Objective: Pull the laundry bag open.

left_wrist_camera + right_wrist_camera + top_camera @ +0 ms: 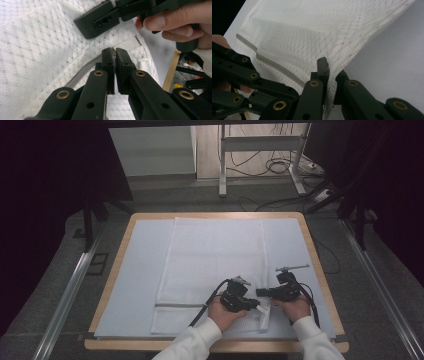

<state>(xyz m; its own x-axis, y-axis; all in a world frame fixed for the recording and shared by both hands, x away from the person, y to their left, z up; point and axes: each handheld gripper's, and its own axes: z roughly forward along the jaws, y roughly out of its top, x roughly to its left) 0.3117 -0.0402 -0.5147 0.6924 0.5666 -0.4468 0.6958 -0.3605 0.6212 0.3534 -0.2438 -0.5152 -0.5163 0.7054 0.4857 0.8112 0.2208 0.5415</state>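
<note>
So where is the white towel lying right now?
In the high view, the white towel lies along the middle of the table; its near right corner is pinched by the left gripper and right gripper.

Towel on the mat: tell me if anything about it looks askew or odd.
The towel lies flat and square on the mat, except its near right corner: both claws, left and right, are shut on that edge, lifting it into a rumpled fold. No damage shows.

We see both hands low at near edge, close together. Left gripper [254,305] — jaws pinched shut, pointing right. Right gripper [260,292] — jaws clamped tight, pointing left, sleeves white.
</note>
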